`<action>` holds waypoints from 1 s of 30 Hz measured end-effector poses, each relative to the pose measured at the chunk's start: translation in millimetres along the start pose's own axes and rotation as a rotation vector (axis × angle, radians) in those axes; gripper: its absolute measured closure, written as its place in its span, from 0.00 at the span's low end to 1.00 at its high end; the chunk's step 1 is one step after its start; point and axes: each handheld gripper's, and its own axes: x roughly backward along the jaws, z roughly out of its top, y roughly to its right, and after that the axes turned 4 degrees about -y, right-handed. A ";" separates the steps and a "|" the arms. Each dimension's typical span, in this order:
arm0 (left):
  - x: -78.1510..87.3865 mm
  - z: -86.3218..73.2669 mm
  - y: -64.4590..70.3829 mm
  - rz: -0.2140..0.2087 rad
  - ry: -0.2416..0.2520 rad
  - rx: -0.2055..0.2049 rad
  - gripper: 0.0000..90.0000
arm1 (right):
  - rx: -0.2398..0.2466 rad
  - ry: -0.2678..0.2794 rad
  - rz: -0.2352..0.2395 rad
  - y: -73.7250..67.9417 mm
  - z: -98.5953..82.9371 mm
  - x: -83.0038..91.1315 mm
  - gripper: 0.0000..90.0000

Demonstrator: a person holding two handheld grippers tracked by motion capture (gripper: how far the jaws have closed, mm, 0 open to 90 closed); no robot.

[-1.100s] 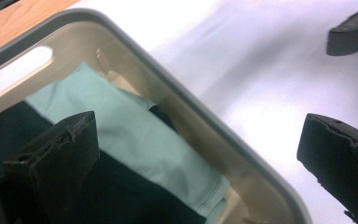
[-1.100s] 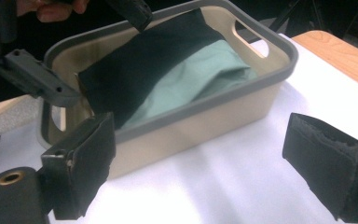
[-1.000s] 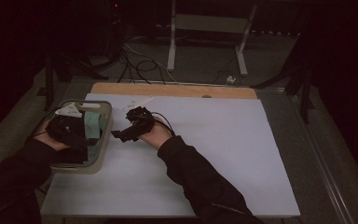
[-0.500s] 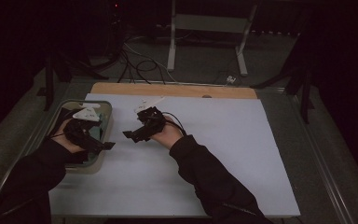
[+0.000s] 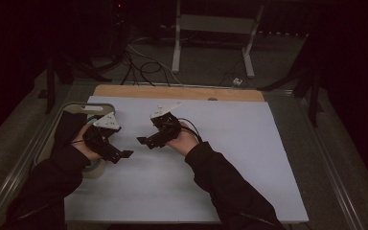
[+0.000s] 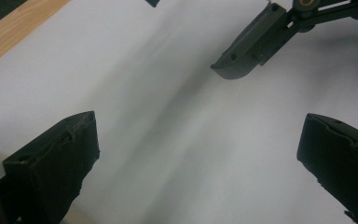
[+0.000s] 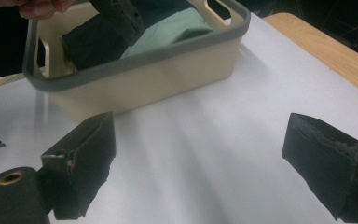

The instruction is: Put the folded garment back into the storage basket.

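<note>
Holding both grippers over the white table sheet (image 5: 249,163), jaws parted and empty: left gripper (image 5: 120,154) at left centre of the high view, right gripper (image 5: 146,140) just right of it, tips near but apart. Cream bin (image 7: 168,70) with grey rim sits at the frame's left edge, partly hidden by the left sleeve; its contents are dim, with pale green and something dark showing in the right gripper view. A tape roll (image 5: 93,167) peeks below the left hand, mostly covered. Versus half a second ago, the left gripper has left the bin and swung toward centre.
</note>
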 end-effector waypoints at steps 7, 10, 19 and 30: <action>-13.0 8.0 14.9 -0.022 0.007 -0.035 0.00 | -0.017 -0.016 -0.001 3.2 -19.6 11.3 0.11; -19.5 11.1 21.7 -0.032 0.000 -0.056 0.00 | -0.024 -0.019 0.003 4.0 -28.0 16.0 0.11; -37.0 14.3 42.3 -0.066 -0.008 -0.106 0.00 | -0.012 -0.042 0.023 0.5 -61.1 30.4 0.11; -53.6 11.7 67.0 -0.123 0.005 -0.144 0.00 | -0.013 -0.042 0.044 -8.4 -93.9 42.8 0.11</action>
